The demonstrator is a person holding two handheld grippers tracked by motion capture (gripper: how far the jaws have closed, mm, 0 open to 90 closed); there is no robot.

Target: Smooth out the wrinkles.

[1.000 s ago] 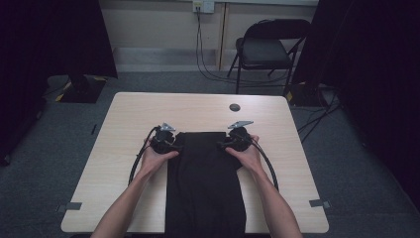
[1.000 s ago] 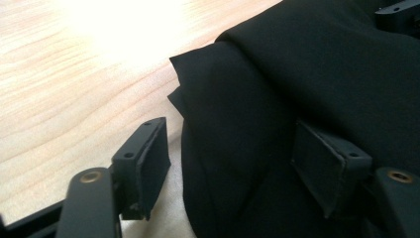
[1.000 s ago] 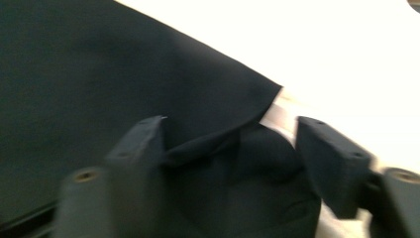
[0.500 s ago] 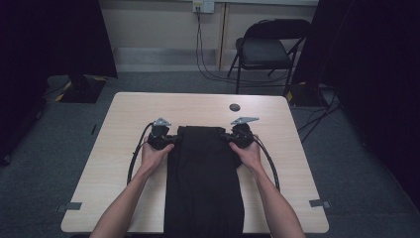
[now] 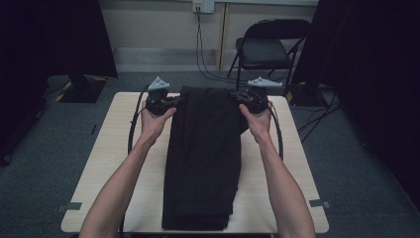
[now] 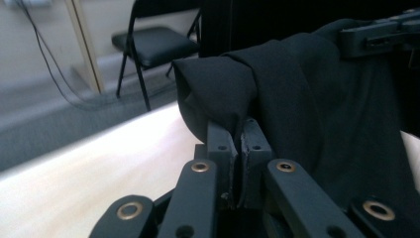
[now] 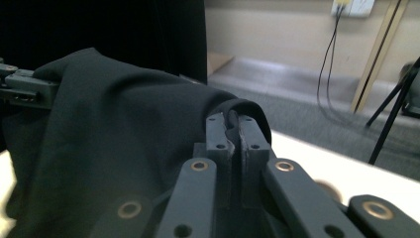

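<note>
High view shows my left gripper [image 5: 174,102] and right gripper [image 5: 238,96] each clenched on the black cloth [image 5: 205,153], lifting its 12 o'clock edge above the table [image 5: 104,163].

A bare recording room or lab space rather than a home — a single light wood bench [image 5: 114,163] stands alone on grey carpet [image 5: 44,168], its feet marked off with strips of tape on the floor [image 5: 68,206]. Black curtains [image 5: 54,39] hang to either side, closing in the space, while a plain beige wall [image 5: 158,25] behind carries a power outlet [image 5: 203,6] with cables [image 5: 200,47] trailing down to the carpet. A black folding chair [image 5: 267,47] sits unoccupied behind the bench, and a dark stand base [image 5: 81,89] rests on the floor at the far left — the fittings of a staged data-collection setup.
</note>
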